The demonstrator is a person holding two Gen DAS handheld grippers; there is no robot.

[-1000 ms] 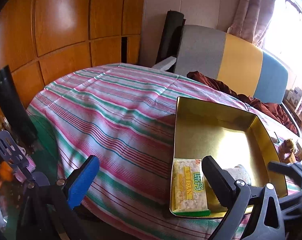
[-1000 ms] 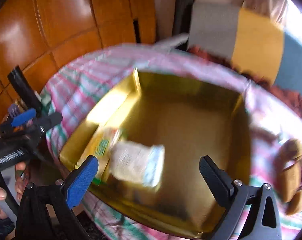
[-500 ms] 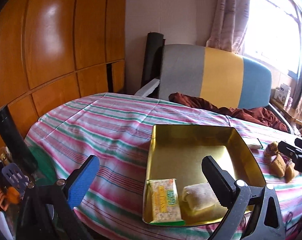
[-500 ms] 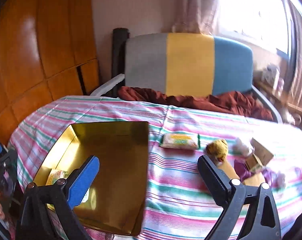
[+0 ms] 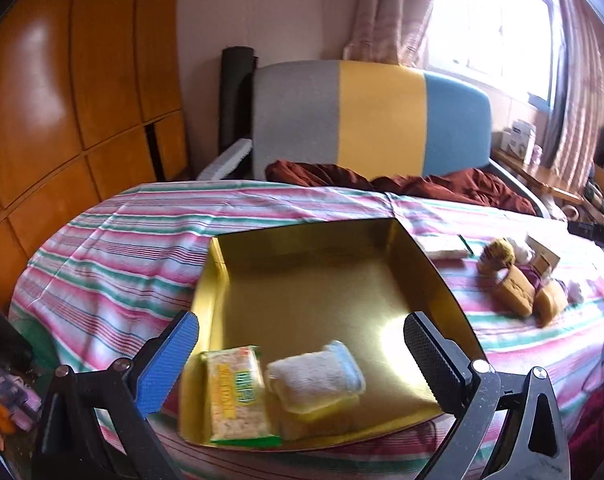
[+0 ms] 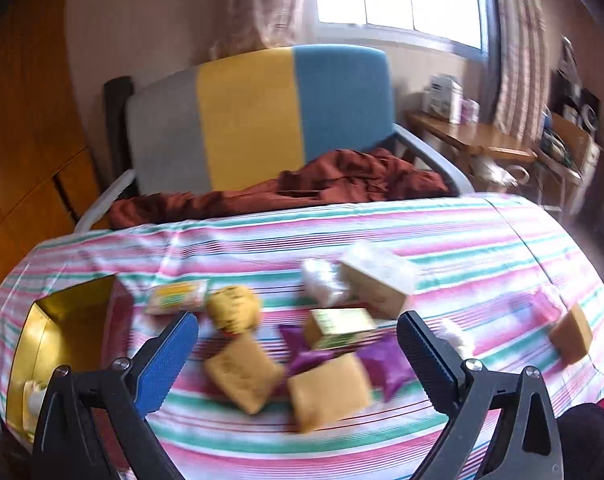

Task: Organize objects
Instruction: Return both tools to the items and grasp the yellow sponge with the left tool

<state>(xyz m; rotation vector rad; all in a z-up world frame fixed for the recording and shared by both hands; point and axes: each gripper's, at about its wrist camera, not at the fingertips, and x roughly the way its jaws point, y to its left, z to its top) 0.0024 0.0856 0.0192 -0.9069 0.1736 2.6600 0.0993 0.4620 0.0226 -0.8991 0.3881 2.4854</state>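
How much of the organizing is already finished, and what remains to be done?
Done: two packets, a yellow snack packet and a white one, lie inside the gold tin. In hand: nothing; the left gripper and right gripper are both open and empty. Left: the brown packets, a small green-gold box, purple wrappers and other items on the striped cloth.
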